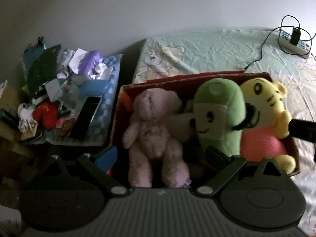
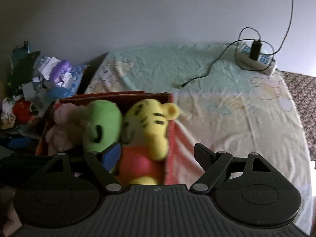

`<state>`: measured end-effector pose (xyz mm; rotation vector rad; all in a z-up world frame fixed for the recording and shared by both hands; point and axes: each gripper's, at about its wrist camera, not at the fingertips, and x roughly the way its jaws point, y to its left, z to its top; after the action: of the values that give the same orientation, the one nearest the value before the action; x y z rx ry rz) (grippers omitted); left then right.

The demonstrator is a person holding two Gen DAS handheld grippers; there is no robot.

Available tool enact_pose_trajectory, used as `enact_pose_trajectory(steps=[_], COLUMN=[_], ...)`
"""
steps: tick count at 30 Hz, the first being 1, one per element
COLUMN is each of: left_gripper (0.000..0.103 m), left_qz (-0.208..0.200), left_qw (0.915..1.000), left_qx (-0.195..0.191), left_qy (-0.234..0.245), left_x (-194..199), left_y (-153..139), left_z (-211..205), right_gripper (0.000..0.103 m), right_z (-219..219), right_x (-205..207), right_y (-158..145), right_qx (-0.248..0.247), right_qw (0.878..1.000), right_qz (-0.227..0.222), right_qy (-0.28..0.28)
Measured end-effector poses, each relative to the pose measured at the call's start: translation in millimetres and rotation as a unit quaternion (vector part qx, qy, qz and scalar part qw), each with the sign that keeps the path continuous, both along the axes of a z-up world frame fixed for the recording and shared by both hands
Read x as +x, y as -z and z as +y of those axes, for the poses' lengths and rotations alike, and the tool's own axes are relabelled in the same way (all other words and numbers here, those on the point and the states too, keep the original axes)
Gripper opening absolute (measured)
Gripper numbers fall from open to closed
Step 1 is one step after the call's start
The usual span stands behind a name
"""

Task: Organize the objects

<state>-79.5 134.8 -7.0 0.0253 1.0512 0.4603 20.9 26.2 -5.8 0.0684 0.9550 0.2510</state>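
One rumpled bed [image 2: 227,106], grey wall [image 2: 138,9].

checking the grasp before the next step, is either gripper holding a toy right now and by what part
Nothing is held. The left gripper is open around the pink bear, and the right gripper is open by the yellow tiger.

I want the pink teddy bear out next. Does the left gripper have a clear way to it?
Probably yes: the left gripper is open, its fingers either side of the pink teddy bear in the red cardboard box, nothing between.
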Motion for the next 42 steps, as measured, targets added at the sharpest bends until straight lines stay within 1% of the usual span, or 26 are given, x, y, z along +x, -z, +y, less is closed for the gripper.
enact_pose_trajectory(steps=[3, 9, 11, 14, 16, 23, 30, 35, 42], left_gripper=[0.098, 0.098, 0.098, 0.098, 0.098, 0.098, 0.098, 0.098, 0.098], left_qz=[-0.003, -0.006, -0.006, -0.007, -0.006, -0.003, -0.004, -0.007, -0.010], left_qw=[1.0000, 0.9999, 0.9999, 0.9999, 0.9999, 0.9999, 0.9997, 0.9993, 0.9993], left_qx=[-0.001, -0.005, -0.007, -0.011, -0.011, -0.010, -0.019, -0.028, -0.034], left_qy=[-0.005, -0.007, -0.006, -0.004, -0.003, -0.008, -0.017, -0.023, -0.015], left_x=[-1.2, 0.8, 2.2, 4.2, 5.2, 3.6, 0.7, -1.2, 0.5], left_y=[2.3, 6.5, 8.8, 12.6, 16.2, 23.8, 31.1, 34.2, 36.9], left_z=[8.3, 21.3, 23.5, 24.5, 25.5, 30.9, 41.8, 47.8, 47.6], right_gripper=[0.083, 0.083, 0.083, 0.083, 0.083, 0.083, 0.083, 0.083, 0.083], right_z=[6.4, 14.0, 17.9, 22.5, 22.8, 28.3, 39.7, 42.5, 47.9], right_x=[1.5, 2.5, 2.5, 1.3, 0.4, 2.2, 1.4, 4.0, 4.5], right_y=[5.7, 16.3, 18.3, 19.7, 21.8, 30.7, 29.6, 36.4, 38.9], right_qx=[0.013, 0.031, 0.021, 0.000, 0.002, 0.002, -0.014, -0.013, -0.017], right_qw=[1.000, 0.999, 0.999, 0.999, 0.999, 1.000, 1.000, 1.000, 1.000], right_qz=[0.009, 0.016, 0.013, -0.003, -0.006, 0.005, -0.012, -0.002, 0.000], right_qy=[0.001, 0.037, 0.037, 0.037, 0.036, 0.030, 0.016, 0.015, 0.010])
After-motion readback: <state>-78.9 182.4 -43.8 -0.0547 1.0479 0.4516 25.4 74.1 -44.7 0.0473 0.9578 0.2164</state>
